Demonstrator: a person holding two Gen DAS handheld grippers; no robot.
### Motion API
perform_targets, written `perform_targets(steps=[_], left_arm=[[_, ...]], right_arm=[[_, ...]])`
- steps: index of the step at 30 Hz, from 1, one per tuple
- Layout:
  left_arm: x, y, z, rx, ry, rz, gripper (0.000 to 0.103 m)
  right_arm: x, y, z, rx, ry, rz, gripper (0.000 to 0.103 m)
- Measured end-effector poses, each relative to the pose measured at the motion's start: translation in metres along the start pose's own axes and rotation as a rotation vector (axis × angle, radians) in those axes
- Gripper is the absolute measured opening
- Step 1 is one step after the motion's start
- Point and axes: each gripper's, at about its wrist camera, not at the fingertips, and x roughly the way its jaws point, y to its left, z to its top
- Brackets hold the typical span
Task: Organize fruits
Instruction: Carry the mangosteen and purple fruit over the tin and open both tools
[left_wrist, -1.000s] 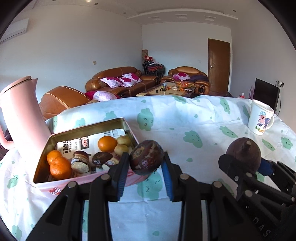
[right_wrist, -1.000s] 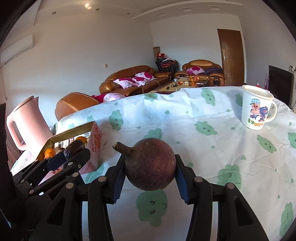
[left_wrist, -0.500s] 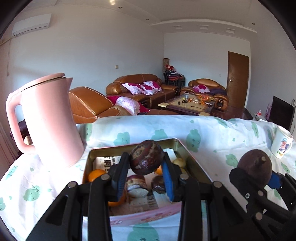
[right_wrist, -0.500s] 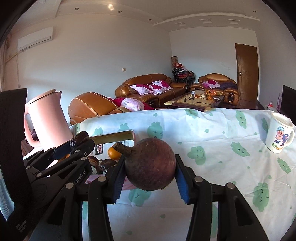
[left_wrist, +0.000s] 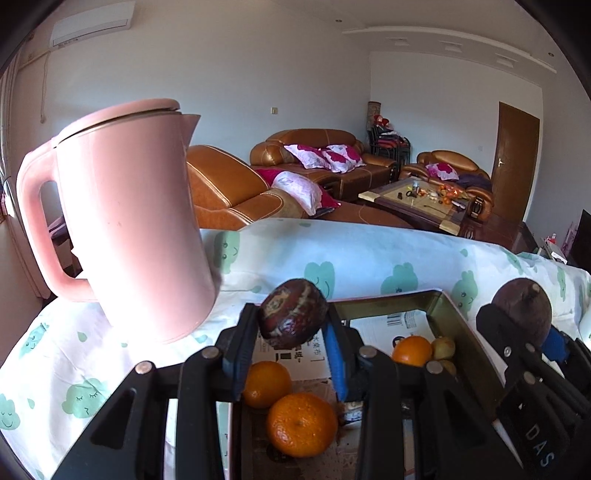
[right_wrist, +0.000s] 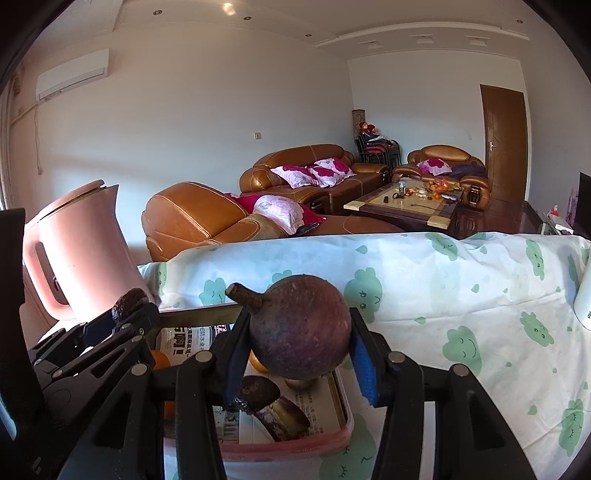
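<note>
My left gripper (left_wrist: 291, 332) is shut on a small dark wrinkled fruit (left_wrist: 292, 313) and holds it over the metal tin tray (left_wrist: 448, 314). In the tray lie oranges (left_wrist: 301, 424), small yellow-green fruits (left_wrist: 443, 347) and dark split fruits (right_wrist: 273, 402) on newspaper. The right gripper (right_wrist: 299, 343) is shut on a round brown-purple fruit with a stem (right_wrist: 299, 332), above the tray's right part (right_wrist: 343, 402). In the left wrist view that gripper (left_wrist: 517, 332) shows at the right with its fruit (left_wrist: 524, 310).
A tall pink kettle (left_wrist: 125, 229) stands on the table just left of the tray. The cloud-print tablecloth (right_wrist: 461, 295) stretches to the right, where a white mug's edge (right_wrist: 583, 306) shows. Sofas (right_wrist: 310, 173) and a coffee table stand beyond the table.
Both grippers have travelled left with their fruits, from over the bare cloth to above the tray. The kettle now looms close on the left and the mug has slid to the right edge.
</note>
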Motion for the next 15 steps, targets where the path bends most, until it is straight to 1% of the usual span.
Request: perform_targets(steps=[2, 5, 9, 12, 15], left_arm=[[0.01, 0.003, 0.001, -0.009, 0.025, 0.002, 0.037], [0.022, 0.005, 0.001, -0.01, 0.062, 0.018, 0.037], [0.031, 0.005, 0.0, -0.003, 0.083, 0.027, 0.037], [0.035, 0.003, -0.001, 0.014, 0.091, 0.038, 0.037], [0.04, 0.001, -0.003, 0.022, 0.111, 0.03, 0.037]], right_arm=[[0.012, 0.001, 0.001, -0.008, 0.021, -0.002, 0.052], [0.026, 0.004, 0.001, -0.053, 0.045, -0.019, 0.052], [0.04, 0.011, 0.001, -0.113, 0.068, -0.03, 0.052], [0.047, 0.015, 0.0, -0.115, 0.094, -0.022, 0.052], [0.057, 0.016, -0.003, -0.101, 0.131, -0.031, 0.052]])
